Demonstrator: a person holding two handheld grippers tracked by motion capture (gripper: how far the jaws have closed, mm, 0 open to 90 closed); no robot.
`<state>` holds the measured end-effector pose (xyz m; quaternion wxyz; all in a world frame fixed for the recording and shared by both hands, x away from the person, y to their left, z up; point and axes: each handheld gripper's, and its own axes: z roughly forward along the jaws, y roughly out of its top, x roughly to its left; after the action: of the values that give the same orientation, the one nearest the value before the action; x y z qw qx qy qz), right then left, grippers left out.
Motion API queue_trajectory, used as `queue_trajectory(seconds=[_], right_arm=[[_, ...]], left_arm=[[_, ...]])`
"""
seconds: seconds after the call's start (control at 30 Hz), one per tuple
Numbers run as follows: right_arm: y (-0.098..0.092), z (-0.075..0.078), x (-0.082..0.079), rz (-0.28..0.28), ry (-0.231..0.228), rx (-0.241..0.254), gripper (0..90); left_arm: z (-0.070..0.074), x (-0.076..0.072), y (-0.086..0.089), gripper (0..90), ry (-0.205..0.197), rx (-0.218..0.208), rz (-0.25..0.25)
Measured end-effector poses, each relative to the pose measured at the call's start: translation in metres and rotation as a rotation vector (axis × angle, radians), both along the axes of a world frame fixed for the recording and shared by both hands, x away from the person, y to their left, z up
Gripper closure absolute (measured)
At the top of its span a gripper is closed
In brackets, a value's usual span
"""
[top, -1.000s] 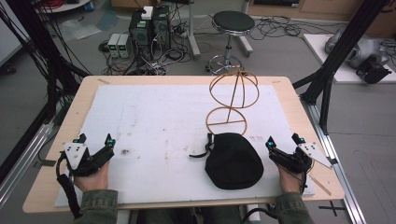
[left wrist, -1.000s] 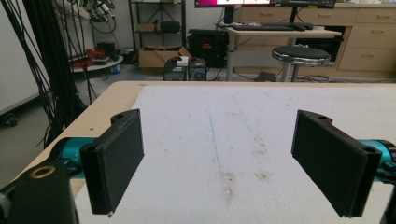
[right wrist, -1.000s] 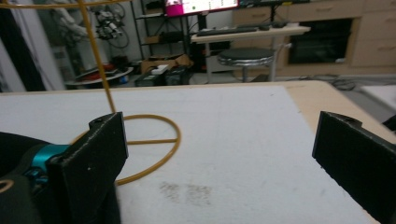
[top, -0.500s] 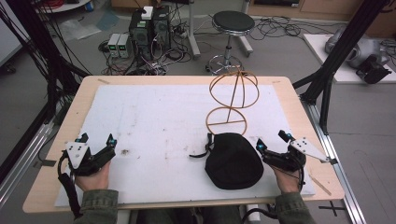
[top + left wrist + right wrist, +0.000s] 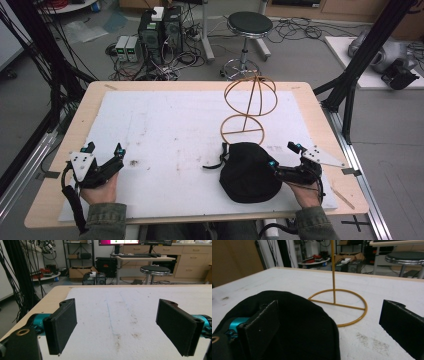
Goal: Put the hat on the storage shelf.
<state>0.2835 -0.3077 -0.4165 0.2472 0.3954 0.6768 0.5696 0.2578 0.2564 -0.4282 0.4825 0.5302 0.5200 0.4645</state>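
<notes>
High view: black cap (image 5: pixel 248 171), lying crown-up on the white sheet (image 5: pixel 165 130) that covers the table (image 5: pixel 95 92), at the near edge, just in front of the wire stand (image 5: pixel 248 107). Cap strap (image 5: pixel 216 161) trails out on the side away from the right tongs. Wire stand: yellow, ring base flat on the sheet, upright rod, round cage on top; base ring just beside the cap's far edge.

Right tongs (image 5: pixel 284 159): at the cap's right side, jaws wide apart, one jaw above the cap's edge, the other out over bare sheet; nothing gripped. In the right gripper view the cap (image 5: pixel 294 325) lies under the near jaw, stand base (image 5: pixel 338 306) beyond.

Left tongs (image 5: pixel 104 150): well apart from the cap, jaws wide, empty, over stained sheet.
</notes>
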Motion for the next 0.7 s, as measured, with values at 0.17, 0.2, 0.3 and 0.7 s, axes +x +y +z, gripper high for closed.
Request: queue_trajectory(seconds=[0.17,0.2,0.3,0.7], right_arm=[[0.002,0.004,0.000,0.041,0.006,-0.017,2.4],[0.002,0.004,0.000,0.041,0.006,-0.017,2.4],[0.004,0.005,0.000,0.063,0.015,-0.029,2.4],[0.027,0.001,0.000,0.196,0.059,-0.175,2.5]], left_arm=[[0.000,0.001,0.000,17.2,0.001,-0.008,0.001],[0.000,0.001,0.001,17.2,0.003,-0.009,0.000],[-0.001,0.001,0.001,17.2,0.008,-0.009,0.000],[-0.001,0.001,0.001,17.4,0.007,-0.006,0.003]])
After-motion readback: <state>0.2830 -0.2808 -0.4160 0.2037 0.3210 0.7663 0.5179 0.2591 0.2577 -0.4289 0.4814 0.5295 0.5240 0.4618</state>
